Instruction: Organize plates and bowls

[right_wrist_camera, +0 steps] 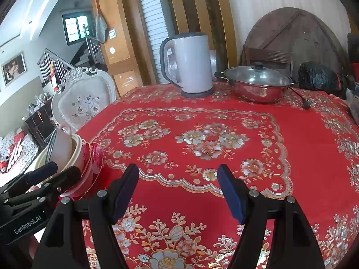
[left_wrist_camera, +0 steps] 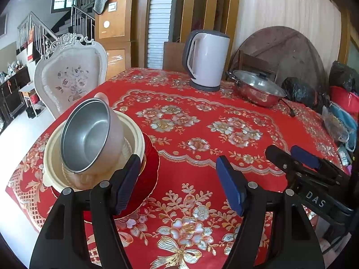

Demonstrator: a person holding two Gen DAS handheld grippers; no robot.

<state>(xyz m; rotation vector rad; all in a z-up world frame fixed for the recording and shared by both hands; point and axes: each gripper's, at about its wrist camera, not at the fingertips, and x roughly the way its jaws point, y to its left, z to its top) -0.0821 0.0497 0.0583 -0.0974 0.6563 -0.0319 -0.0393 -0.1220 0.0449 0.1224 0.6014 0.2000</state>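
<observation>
At the left of the left wrist view, a stack of dishes stood on the red tablecloth with gold and silver flowers (left_wrist_camera: pixel 202 103): a metal-lined bowl with a beige outside (left_wrist_camera: pixel 89 134) tilted inside a cream ceramic bowl (left_wrist_camera: pixel 132 132), which sat in a red gold-rimmed bowl (left_wrist_camera: pixel 149 150) on a red scalloped plate (left_wrist_camera: pixel 139 197). The left gripper (left_wrist_camera: pixel 177 168) had its blue-padded jaws spread wide with nothing between them, its left finger just in front of the stack. The right gripper (right_wrist_camera: pixel 178 177) was likewise wide open and empty over bare cloth. At the top centre stood a white electric kettle (left_wrist_camera: pixel 206 60) and a lidded steel pot (left_wrist_camera: pixel 258 87).
</observation>
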